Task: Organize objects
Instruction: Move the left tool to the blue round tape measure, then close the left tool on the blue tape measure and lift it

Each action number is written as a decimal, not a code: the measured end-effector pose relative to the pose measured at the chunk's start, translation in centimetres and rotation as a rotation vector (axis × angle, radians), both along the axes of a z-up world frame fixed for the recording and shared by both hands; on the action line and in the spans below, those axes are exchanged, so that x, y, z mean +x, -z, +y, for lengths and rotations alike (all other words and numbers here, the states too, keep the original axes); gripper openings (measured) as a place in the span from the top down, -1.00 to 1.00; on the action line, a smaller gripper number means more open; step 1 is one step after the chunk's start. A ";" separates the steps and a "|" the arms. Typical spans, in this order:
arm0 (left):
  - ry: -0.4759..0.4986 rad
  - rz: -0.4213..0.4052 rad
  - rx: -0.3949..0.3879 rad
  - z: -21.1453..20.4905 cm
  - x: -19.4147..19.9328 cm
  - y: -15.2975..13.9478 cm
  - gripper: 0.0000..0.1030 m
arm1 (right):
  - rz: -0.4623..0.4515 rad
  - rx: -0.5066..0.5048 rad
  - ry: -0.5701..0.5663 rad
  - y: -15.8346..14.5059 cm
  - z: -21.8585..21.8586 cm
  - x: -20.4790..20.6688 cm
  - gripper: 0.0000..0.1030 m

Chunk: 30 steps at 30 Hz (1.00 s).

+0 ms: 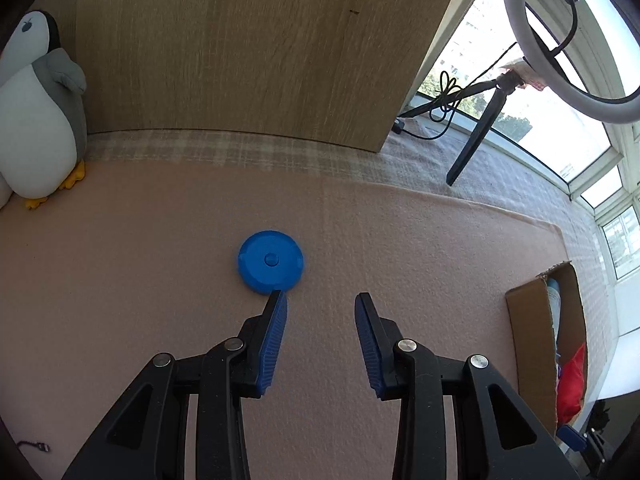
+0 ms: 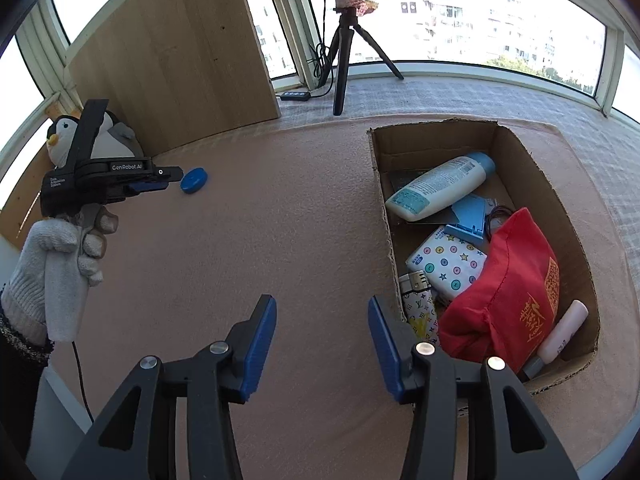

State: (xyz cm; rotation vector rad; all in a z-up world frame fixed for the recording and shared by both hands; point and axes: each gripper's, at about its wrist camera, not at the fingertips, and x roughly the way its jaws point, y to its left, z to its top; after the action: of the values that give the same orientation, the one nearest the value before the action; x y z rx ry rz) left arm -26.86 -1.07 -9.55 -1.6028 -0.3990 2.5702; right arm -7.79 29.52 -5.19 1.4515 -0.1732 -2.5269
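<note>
Left gripper (image 1: 320,300) hovers with tongs apart just short of a blue round disc (image 1: 271,261) near the desk's back-left corner — lined up to grab. Right gripper (image 2: 322,306), tongs apart, waits beside the cardboard box (image 2: 532,152) at the right edge.

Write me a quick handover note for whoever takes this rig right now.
Left gripper: jaws open, empty, just short of the blue disc on the pink mat.
Right gripper: jaws open, empty, beside the cardboard box.
Done: lotion bottle, red pouch and small items are boxed.
Left: the disc; possibly the plush penguin by the wooden board.
</note>
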 end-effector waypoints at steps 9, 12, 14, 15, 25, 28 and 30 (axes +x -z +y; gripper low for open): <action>-0.063 -0.052 0.003 -2.0 -5.1 2.8 0.28 | -0.050 -0.014 0.038 1.6 0.6 1.5 0.15; -0.076 -0.049 -0.005 -2.0 -5.8 3.5 0.28 | -0.066 -0.014 0.057 2.0 1.1 1.9 0.15; -0.085 -0.048 -0.006 -1.8 -6.1 3.7 0.28 | -0.076 -0.014 0.069 2.3 1.4 2.2 0.15; -0.084 -0.048 -0.010 -1.6 -6.3 3.8 0.28 | -0.079 -0.022 0.070 2.4 1.5 2.3 0.15; -0.061 -0.055 -0.097 -0.6 -7.8 4.9 0.28 | -0.082 -0.015 0.062 2.4 0.6 2.1 0.15; -0.060 -0.059 -0.102 -0.6 -7.8 5.5 0.28 | -0.082 -0.014 0.053 2.4 0.3 2.1 0.15; -0.048 -0.060 -0.100 -0.3 -7.6 5.8 0.29 | -0.082 -0.013 0.048 2.3 0.1 2.1 0.15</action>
State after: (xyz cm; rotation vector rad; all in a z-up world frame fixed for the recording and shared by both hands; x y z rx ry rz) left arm -34.43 -1.40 -15.37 -1.7271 -0.3224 2.6220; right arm -5.69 29.60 -7.53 1.5655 -0.2407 -2.4994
